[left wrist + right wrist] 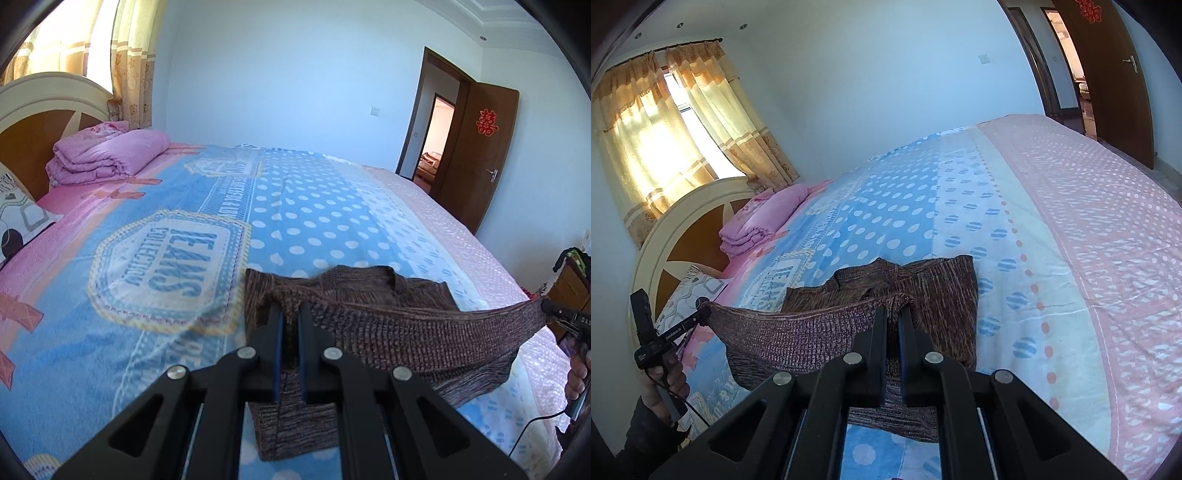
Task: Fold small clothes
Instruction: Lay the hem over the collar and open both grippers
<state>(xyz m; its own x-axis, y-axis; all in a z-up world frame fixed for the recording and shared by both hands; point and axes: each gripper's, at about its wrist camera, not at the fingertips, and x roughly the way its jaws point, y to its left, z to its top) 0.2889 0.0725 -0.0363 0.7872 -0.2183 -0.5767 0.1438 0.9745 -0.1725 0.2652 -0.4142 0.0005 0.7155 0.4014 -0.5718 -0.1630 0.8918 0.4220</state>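
We pinch the brown knit sweater (388,325) with both hand-held grippers, left (290,314) and right (893,317); a loose pinch could drop the taut hem onto the bed (295,206).

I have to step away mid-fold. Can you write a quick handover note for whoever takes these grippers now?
Left gripper: shut on the brown knitted sweater at its near hem.
Right gripper: shut on the same hem's other corner.
The hem is lifted and stretched between them; the collar end lies flat on the blue polka-dot bedsheet.
Done: first fold begun.
Left: lay the hem over, finish folding.
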